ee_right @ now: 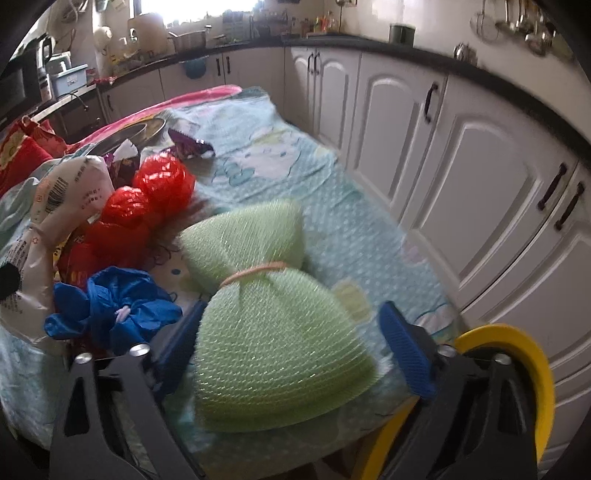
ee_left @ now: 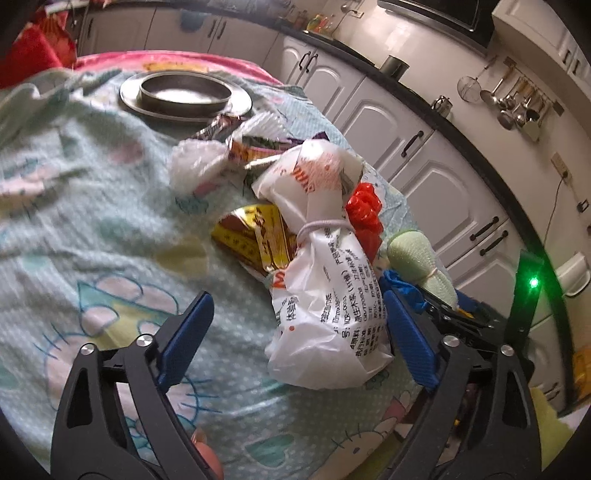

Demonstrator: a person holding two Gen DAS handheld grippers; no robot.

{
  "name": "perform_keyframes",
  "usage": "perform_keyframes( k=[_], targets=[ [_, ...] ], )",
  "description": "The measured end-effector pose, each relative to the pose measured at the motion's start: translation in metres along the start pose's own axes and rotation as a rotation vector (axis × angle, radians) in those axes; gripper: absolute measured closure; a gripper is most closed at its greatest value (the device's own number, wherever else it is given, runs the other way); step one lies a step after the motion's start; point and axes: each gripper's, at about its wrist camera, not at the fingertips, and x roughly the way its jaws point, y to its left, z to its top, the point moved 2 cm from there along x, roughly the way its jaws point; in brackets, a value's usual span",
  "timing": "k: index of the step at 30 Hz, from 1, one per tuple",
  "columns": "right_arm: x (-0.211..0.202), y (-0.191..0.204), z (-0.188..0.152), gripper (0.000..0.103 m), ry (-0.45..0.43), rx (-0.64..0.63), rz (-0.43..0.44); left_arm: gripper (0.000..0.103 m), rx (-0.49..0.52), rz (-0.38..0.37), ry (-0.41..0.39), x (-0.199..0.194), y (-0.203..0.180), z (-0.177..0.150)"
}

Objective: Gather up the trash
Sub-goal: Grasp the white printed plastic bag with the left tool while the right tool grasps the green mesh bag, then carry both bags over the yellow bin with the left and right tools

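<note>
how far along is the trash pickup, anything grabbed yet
Nothing looks collected yet. In hand: the left gripper is open around the white printed bag, and the right gripper is open around the green foam net bundle; neither is gripped. Left on the table: red net, blue plastic, gold wrapper.

Home kitchen: white cabinets [ee_right: 476,155], dark countertop [ee_right: 406,51], hanging utensils [ee_left: 517,103], kettle [ee_right: 146,27] by the window.
</note>
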Motion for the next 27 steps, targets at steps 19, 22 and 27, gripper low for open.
perform_keyframes(
  k=[19,22,27],
  targets=[
    [-0.027,0.002,-0.004,0.037,-0.079,0.005,0.02,0.069,0.054,-0.064,-0.059,-0.033,-0.016,-0.001],
    [-0.036,-0.001,-0.001,0.037,-0.107,0.01,0.014,0.069,0.072,-0.066,-0.094,-0.046,-0.02,0.004],
    [-0.057,-0.007,0.001,0.037,-0.153,0.025,0.011,0.069,0.097,-0.069,-0.146,-0.064,-0.029,0.009]
  ],
)
